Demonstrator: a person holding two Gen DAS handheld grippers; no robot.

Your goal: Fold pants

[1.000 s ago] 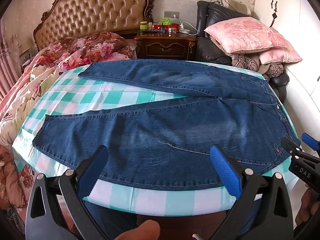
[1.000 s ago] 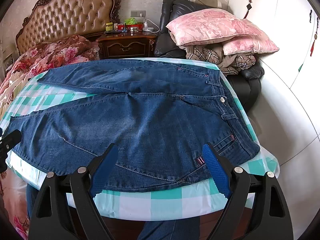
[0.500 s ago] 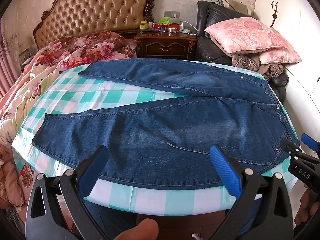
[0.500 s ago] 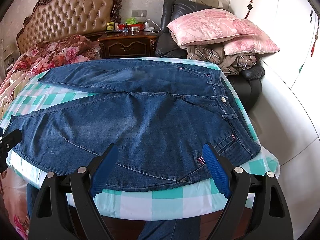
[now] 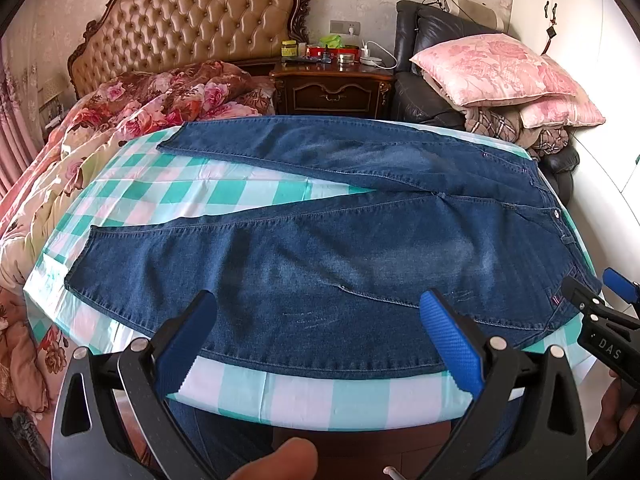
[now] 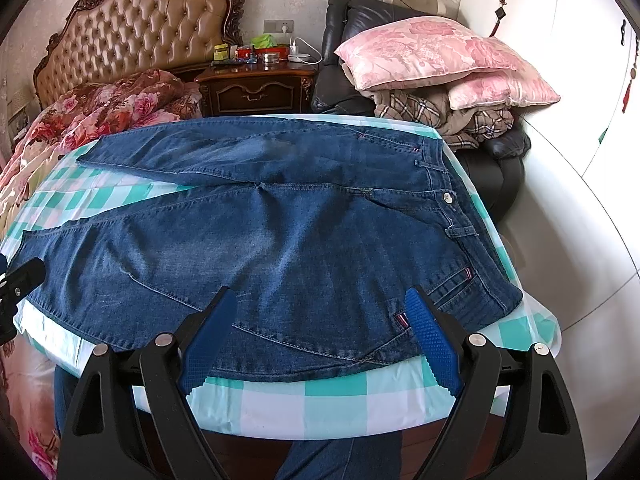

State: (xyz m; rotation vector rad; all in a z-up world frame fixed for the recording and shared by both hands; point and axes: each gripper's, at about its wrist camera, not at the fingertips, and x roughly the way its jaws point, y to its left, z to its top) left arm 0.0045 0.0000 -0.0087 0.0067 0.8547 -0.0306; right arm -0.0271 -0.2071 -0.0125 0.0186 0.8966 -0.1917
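A: Report the condition of the pants [image 5: 340, 256].

B: Dark blue denim, laid flat and unfolded on the table [image 5: 320, 396], which carries a green-and-white checked cloth. The waistband lies at the right edge, with the metal button [image 6: 448, 197] facing up. The legs run toward the left edge and diverge, leaving bare cloth between them. The near leg lies along the near edge.

A: Finger state?

B: Left gripper [image 5: 320, 340]: fingers spread wide, holding nothing, hovering at the near edge over the near leg. Right gripper [image 6: 320, 336]: fingers spread wide, holding nothing, at the near edge over the hip.

A: View differences?

B: The left wrist view shows both leg hems and the right gripper at the near right corner. The right wrist view shows the belt loops and the pocket [image 6: 452, 284] with red stitching clearly.
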